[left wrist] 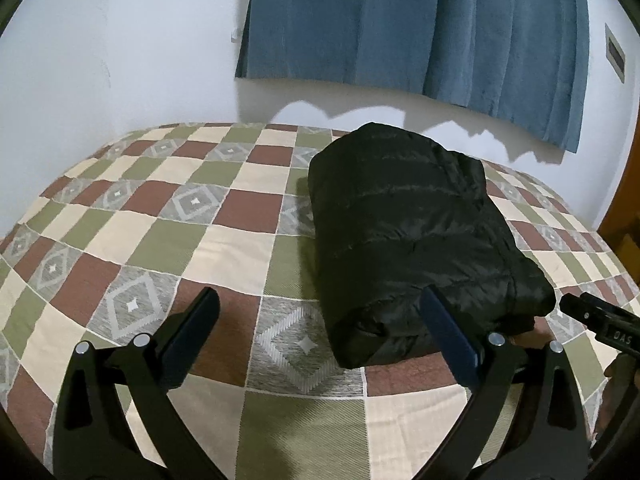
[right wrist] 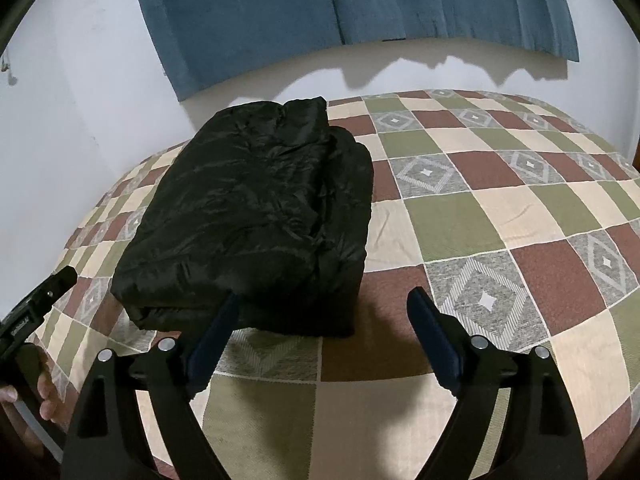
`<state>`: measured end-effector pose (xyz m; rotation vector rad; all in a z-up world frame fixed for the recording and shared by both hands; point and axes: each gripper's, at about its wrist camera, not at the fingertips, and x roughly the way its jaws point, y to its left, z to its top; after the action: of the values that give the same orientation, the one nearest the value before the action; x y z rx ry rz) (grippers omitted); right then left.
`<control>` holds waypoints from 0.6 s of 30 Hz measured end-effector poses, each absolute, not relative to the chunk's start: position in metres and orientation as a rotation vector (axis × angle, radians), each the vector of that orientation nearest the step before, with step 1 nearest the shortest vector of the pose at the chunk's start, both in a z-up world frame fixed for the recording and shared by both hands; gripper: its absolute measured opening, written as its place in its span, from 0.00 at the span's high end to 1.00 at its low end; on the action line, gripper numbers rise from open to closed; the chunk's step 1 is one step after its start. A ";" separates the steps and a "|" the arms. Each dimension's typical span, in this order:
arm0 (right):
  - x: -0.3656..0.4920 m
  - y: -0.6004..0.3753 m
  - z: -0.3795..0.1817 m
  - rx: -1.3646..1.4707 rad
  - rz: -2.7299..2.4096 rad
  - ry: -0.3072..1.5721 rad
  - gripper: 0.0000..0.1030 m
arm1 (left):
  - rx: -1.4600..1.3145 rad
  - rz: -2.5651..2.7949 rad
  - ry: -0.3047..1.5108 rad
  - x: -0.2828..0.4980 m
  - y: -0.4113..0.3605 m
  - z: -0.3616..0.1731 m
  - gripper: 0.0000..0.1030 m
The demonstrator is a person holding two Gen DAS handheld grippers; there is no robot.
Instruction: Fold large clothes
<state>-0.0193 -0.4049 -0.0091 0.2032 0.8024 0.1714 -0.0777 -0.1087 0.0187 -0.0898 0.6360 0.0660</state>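
Observation:
A black puffer jacket [left wrist: 408,240] lies folded into a thick, compact bundle on the checked quilt. In the left wrist view my left gripper [left wrist: 320,300] stands open in front of the bundle's near left corner; its right finger [left wrist: 444,328] overlaps the bundle's near edge in the picture, and nothing is pinched. In the right wrist view the jacket [right wrist: 248,216] sits left of centre. My right gripper [right wrist: 325,298] is open before its near right corner, gripping nothing. Each view shows the other gripper's tip at its edge [left wrist: 592,312] [right wrist: 40,300], close to the jacket's near end.
The patchwork quilt [left wrist: 168,216] covers a bed that runs to a white wall [left wrist: 100,60]. A blue curtain [left wrist: 400,28] hangs over the wall behind the bed. A wooden frame [left wrist: 624,224] shows at the right edge. A hand [right wrist: 44,396] holds the left gripper.

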 end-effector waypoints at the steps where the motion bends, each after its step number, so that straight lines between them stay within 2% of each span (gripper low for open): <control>1: -0.020 -0.404 -0.009 0.201 0.172 0.801 0.17 | -0.085 0.066 0.635 -0.078 -0.110 0.019 0.03; 18: -0.024 -0.389 -0.014 0.176 0.190 0.819 0.17 | -0.071 0.082 0.640 -0.080 -0.115 0.016 0.03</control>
<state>-0.0243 -0.3894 -0.0143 0.1764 0.8193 0.1903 -0.0796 -0.1154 0.0163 -0.0710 0.6402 0.0817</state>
